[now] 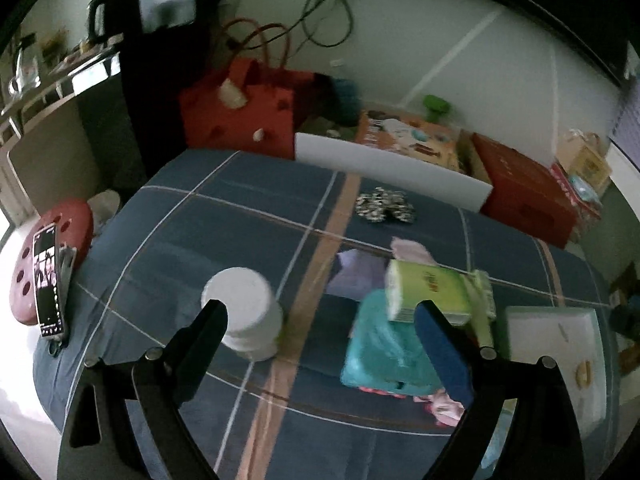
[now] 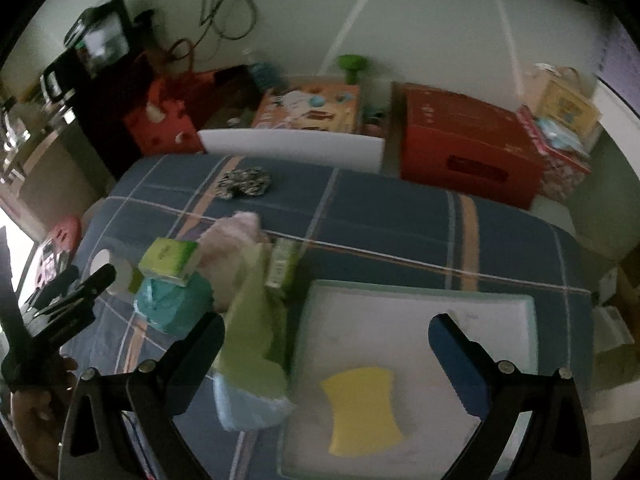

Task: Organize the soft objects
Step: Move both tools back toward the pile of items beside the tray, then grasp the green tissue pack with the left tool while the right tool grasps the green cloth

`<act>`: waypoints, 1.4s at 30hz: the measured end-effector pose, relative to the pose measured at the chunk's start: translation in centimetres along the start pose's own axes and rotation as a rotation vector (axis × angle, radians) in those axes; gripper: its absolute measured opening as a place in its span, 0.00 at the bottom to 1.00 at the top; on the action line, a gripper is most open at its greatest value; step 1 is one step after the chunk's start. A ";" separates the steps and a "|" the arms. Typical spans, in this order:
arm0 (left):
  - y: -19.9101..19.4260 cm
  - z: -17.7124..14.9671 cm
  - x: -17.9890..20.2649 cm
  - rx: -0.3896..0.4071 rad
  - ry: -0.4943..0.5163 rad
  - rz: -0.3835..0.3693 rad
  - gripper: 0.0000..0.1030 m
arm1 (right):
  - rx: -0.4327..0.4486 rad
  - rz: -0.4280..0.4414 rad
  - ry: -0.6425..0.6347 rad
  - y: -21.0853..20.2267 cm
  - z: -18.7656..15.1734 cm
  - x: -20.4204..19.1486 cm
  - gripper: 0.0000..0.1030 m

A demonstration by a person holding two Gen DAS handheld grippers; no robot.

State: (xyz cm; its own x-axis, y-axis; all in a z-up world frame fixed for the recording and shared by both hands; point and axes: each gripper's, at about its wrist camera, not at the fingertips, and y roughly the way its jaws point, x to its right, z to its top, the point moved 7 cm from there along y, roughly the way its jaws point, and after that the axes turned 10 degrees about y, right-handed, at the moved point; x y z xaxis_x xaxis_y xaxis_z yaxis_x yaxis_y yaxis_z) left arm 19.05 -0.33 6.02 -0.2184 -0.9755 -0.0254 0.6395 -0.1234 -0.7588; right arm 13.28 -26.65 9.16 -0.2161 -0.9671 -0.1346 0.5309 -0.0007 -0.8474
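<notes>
My left gripper (image 1: 320, 316) is open and empty above the blue plaid cloth (image 1: 248, 220). A white roll (image 1: 244, 312) lies by its left finger; a green tissue pack (image 1: 428, 292) rests on a teal pack (image 1: 384, 348) by its right finger. My right gripper (image 2: 326, 332) is open and empty over a white tray (image 2: 420, 312) that holds a yellow sponge (image 2: 358, 410). A green cloth (image 2: 252, 332) and a pale blue one (image 2: 248, 404) lie left of the tray. A black-and-white scrunchie (image 2: 244, 182) lies far back. The left gripper shows in the right wrist view (image 2: 100, 276).
Red boxes (image 2: 464, 144), a colourful box (image 2: 308, 108) and a white board (image 2: 292, 146) line the far edge. A red bag (image 1: 240, 108) stands at the back left. A red stool (image 1: 52, 248) with a phone (image 1: 48, 284) sits left of the table.
</notes>
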 end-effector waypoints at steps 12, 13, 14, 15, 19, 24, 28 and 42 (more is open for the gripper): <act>1.1 -0.4 -2.0 -0.021 -0.064 -0.011 0.92 | -0.072 0.054 -0.110 3.3 -0.6 -5.9 1.00; 1.2 -0.4 -2.1 -0.022 -0.071 -0.014 0.92 | -0.080 0.052 -0.120 3.5 -0.7 -6.2 1.00; 1.3 -0.4 -2.3 -0.023 -0.080 -0.017 0.92 | -0.097 0.045 -0.140 4.0 -1.1 -6.7 1.00; 1.4 -0.4 -2.4 -0.024 -0.086 -0.020 0.92 | -0.107 0.044 -0.146 4.3 -1.2 -7.0 1.00; 1.6 -0.5 -2.9 -0.023 -0.110 -0.032 0.92 | -0.153 0.053 -0.163 5.6 -2.1 -8.2 1.00; 1.9 -0.3 -2.8 -0.029 -0.116 -0.054 0.92 | -0.199 0.042 -0.184 7.8 -3.4 -9.1 0.96; 2.5 -0.2 -2.5 -0.053 -0.118 -0.081 0.92 | -0.224 0.036 -0.170 9.3 -3.6 -8.8 0.89; 2.1 1.7 4.1 0.000 0.067 -0.156 0.92 | -0.310 0.029 -0.170 12.5 -4.2 -7.6 0.55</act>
State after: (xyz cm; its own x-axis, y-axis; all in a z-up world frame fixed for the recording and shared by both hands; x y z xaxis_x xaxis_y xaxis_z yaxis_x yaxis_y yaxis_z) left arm 20.71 -4.94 5.43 -0.3636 -0.9302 0.0500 0.5939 -0.2729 -0.7569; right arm 18.10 -18.18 -2.61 -0.0509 -0.9942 -0.0952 0.2550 0.0792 -0.9637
